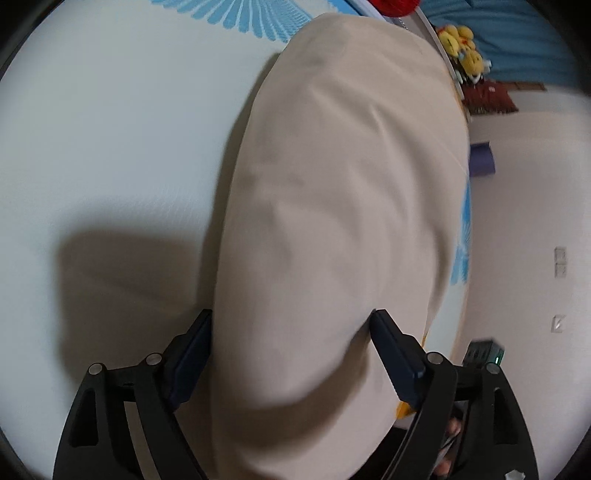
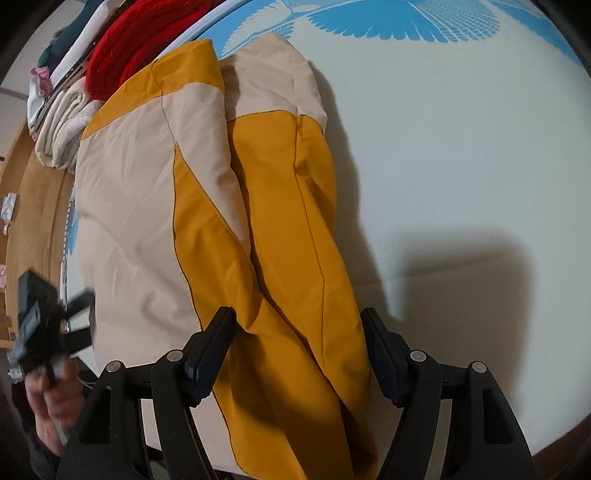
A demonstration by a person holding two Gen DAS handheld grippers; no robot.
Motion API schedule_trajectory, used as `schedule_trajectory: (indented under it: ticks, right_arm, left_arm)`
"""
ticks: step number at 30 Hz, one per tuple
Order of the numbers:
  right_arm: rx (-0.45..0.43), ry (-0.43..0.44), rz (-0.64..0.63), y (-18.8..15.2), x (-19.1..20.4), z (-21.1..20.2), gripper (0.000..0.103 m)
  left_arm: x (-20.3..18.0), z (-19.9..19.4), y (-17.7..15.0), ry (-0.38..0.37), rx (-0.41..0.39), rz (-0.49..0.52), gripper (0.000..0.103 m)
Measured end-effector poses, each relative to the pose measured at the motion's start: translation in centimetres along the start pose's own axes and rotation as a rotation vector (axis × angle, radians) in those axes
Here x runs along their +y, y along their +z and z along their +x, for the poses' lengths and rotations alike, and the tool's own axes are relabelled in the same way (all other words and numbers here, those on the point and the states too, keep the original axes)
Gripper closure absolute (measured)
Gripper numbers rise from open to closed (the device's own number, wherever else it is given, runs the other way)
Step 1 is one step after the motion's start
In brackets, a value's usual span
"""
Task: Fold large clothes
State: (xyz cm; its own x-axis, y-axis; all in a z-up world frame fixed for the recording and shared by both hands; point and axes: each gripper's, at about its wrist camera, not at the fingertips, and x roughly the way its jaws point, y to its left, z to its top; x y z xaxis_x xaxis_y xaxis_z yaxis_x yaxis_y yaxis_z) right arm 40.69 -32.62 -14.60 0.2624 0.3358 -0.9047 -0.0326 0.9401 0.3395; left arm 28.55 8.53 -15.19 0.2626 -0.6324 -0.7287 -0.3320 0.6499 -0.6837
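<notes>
A large beige and mustard-yellow jacket (image 2: 155, 192) lies folded lengthwise on a white bed sheet (image 2: 461, 147). In the left wrist view its plain beige side (image 1: 343, 192) fills the middle. My left gripper (image 1: 291, 332) is open, its fingers straddling the near beige edge. My right gripper (image 2: 297, 332) is open, its fingers either side of the yellow sleeve (image 2: 295, 240). The left gripper also shows at the left edge of the right wrist view (image 2: 44, 325), held in a hand.
A red knit garment (image 2: 140, 40) and folded whitish cloth (image 2: 62, 133) lie at the far end of the bed. Yellow plush toys (image 1: 461, 48) sit beyond the bed edge. A wooden floor (image 2: 33, 206) runs along the left. The sheet has a blue wing print (image 2: 388, 18).
</notes>
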Motion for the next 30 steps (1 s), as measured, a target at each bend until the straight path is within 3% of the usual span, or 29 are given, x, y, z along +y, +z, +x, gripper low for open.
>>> schedule_trajectory:
  ticks: [3, 6, 9, 14, 18, 21, 23, 25, 26, 28, 30]
  right_arm:
    - [-0.018, 0.019, -0.023, -0.4, 0.9, -0.4, 0.058]
    - [-0.039, 0.062, 0.004, -0.7, 1.6, -0.9, 0.081]
    - [-0.088, 0.094, 0.038, -0.8, 2.6, -0.7, 0.086]
    - [-0.194, 0.085, 0.014, 1.2, 5.6, 0.2, 0.088]
    - [-0.252, 0.084, -0.010, 3.5, 8.3, 0.2, 0.088]
    - [-0.248, 0.007, -0.045, 4.7, 8.6, 0.2, 0.084]
    - [-0.255, -0.013, -0.066, 4.9, 9.1, -0.1, 0.083]
    - [-0.278, -0.058, -0.090, 4.9, 9.1, -0.6, 0.083]
    - [-0.286, -0.055, -0.079, 4.9, 9.0, -0.9, 0.083]
    - [-0.289, -0.043, -0.034, 4.8, 8.5, -1.6, 0.079]
    - [-0.284, -0.066, 0.010, 3.7, 7.7, -2.3, 0.059]
  left_arm:
    - [-0.3, 0.8, 1.1, -0.014, -0.030, 0.015, 0.024]
    - [-2.3, 0.1, 2.0, 0.032, -0.097, 0.090, 0.037]
    - [-5.1, -1.6, 3.9, 0.053, -0.154, 0.179, 0.046]
    - [-8.0, -3.8, 8.3, 0.058, -0.221, 0.229, 0.051]
    - [-6.2, -4.7, 11.6, 0.179, -0.252, 0.213, 0.045]
    - [-4.8, -5.9, 10.9, 0.240, -0.257, 0.208, 0.047]
    - [-5.8, -6.7, 9.5, 0.247, -0.231, 0.291, 0.047]
    - [-6.3, -6.0, 7.3, 0.289, -0.142, 0.409, 0.043]
    - [-5.9, -5.4, 6.6, 0.306, -0.100, 0.423, 0.043]
    - [-4.4, -3.1, 5.6, 0.359, 0.010, 0.390, 0.039]
    - [-2.2, -2.1, 5.3, 0.347, 0.019, 0.298, 0.039]
